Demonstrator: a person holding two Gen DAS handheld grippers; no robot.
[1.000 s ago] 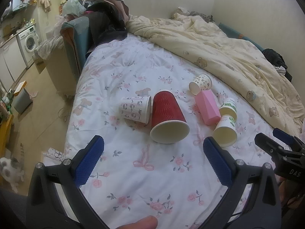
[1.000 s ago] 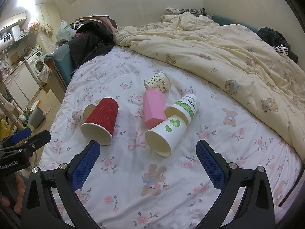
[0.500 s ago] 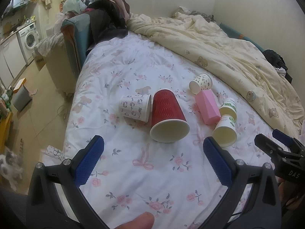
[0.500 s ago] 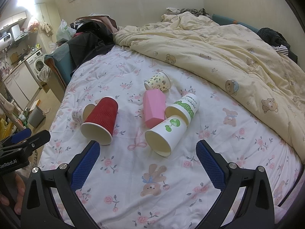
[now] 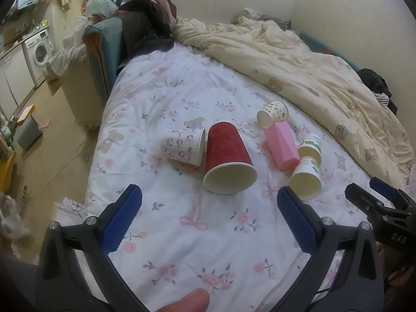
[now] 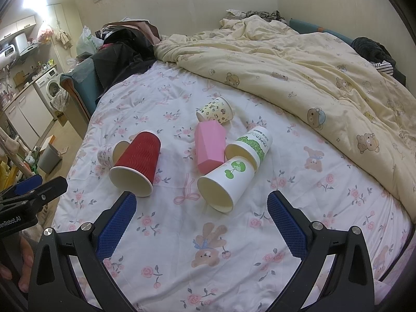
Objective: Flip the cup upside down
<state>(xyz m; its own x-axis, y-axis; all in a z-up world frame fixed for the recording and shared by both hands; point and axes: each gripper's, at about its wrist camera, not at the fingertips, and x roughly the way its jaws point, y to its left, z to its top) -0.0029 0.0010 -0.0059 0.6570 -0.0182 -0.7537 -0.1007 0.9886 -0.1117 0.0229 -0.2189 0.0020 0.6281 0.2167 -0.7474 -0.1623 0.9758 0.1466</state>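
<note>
Lying on their sides across a floral bed sheet (image 6: 161, 223), six cups cluster mid-bed: a red cup (image 5: 226, 157) touching a white patterned cup (image 5: 182, 146), a pink cup (image 6: 209, 145), a leopard-print cup (image 6: 216, 110) and two green-printed cups (image 6: 228, 182). The left claw (image 5: 209, 218) and right claw (image 6: 201, 225) hover spread wide, gripping nothing, just short of the cups.
</note>
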